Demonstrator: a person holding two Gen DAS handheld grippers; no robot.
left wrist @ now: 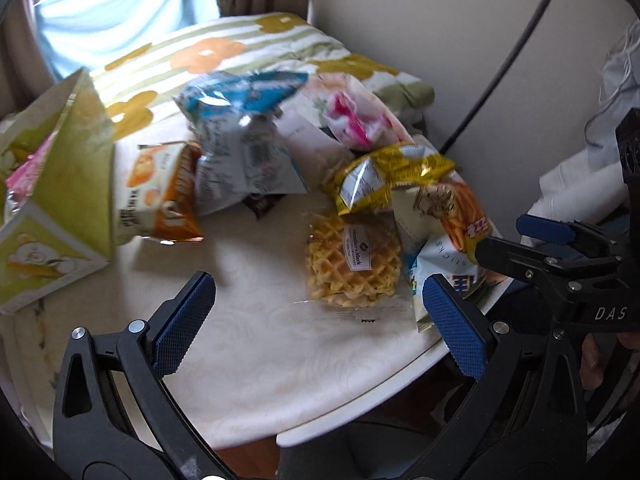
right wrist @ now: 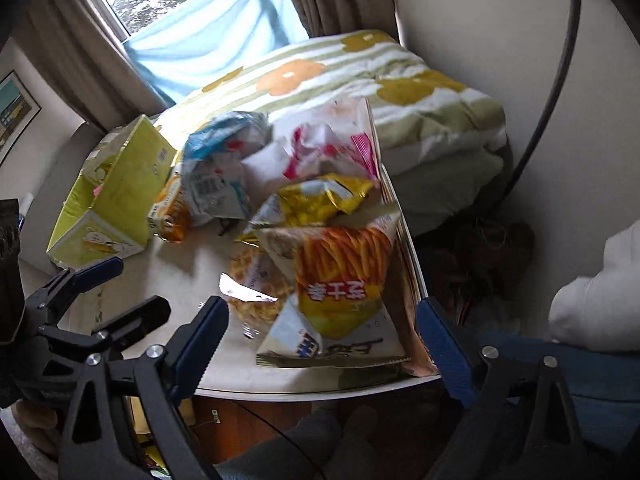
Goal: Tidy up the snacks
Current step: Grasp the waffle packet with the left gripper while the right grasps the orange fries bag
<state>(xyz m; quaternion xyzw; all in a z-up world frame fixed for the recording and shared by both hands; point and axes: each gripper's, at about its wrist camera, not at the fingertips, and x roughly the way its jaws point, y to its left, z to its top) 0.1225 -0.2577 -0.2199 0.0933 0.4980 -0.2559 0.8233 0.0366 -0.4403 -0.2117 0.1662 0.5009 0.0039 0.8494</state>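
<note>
Left gripper (left wrist: 316,312): jaws spread, empty, above waffle pack (left wrist: 354,266).
Right gripper (right wrist: 320,340): jaws spread, straddling fries bag (right wrist: 340,280).
Risk: bag perhaps overhanging table (right wrist: 224,380) edge; careless nudge could tip it off.

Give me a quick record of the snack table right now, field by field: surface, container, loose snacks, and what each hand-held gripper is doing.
surface: white table
container: green box, open, at table's left; a pink packet shows inside
loose snacks: waffle pack, fries bag, yellow bag, blue-white bag, orange bag, pink-white bag
left hand-held gripper: open, empty, near waffle pack
right hand-held gripper: open, empty, at fries bag
</note>
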